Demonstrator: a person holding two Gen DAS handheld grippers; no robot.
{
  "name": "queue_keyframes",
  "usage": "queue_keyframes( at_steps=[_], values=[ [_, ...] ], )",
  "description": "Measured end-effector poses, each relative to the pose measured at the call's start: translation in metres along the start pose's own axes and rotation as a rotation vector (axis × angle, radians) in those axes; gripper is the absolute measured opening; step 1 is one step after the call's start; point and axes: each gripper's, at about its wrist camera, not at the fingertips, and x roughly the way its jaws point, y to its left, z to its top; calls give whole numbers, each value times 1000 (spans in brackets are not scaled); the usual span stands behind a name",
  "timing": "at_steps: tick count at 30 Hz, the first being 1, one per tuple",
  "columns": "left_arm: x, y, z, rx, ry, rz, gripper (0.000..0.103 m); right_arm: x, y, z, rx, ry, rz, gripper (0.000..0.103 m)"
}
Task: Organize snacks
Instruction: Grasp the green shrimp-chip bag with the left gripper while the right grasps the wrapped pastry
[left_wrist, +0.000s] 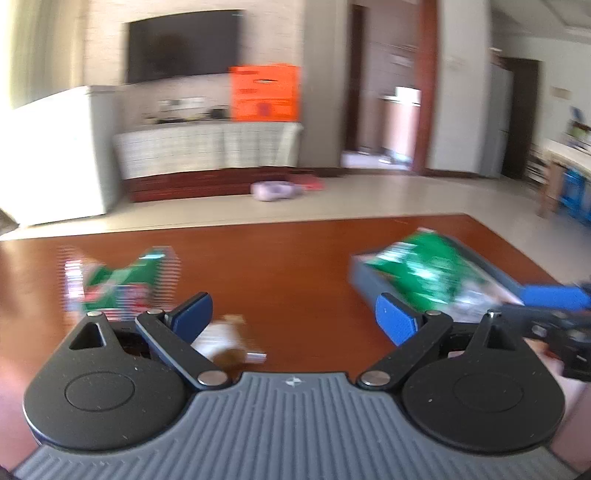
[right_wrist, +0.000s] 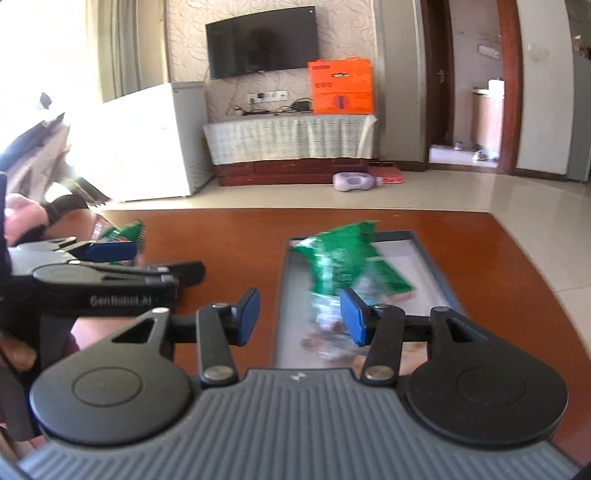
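A grey tray lies on the brown table and holds green snack packets and blurred clear-wrapped snacks. It shows at the right in the left wrist view, with its green packets. My right gripper is open and empty above the tray's near left edge. My left gripper is open and empty above the table, between the tray and a green and red snack packet on the left. A small white and brown snack lies near its left finger. The views are blurred.
The brown wooden table ends at a tiled floor. The left gripper body shows in the right wrist view, next to the loose green packet. A TV cabinet with an orange box, a white appliance and a purple bottle lie beyond.
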Motion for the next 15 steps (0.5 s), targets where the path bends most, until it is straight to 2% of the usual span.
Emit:
queue_keyframes(
  at_steps=[3,6,8,9,15],
  values=[
    [-1,37,2,-40,-5,89,98,15,21,0,9,7,65,51],
    [-2,70,0,-50,-5,173,99,31,44,-1,-34,16,112,52],
    [0,89,-2,-47,-5,219,99,41,59,-2,-58,20,135,63],
    [-1,97,-4,-52,-3,229,100,45,64,-1,-65,18,143,66],
    [14,136,-13,-119,30,229,100,78,95,-6,-89,39,187,66]
  ],
)
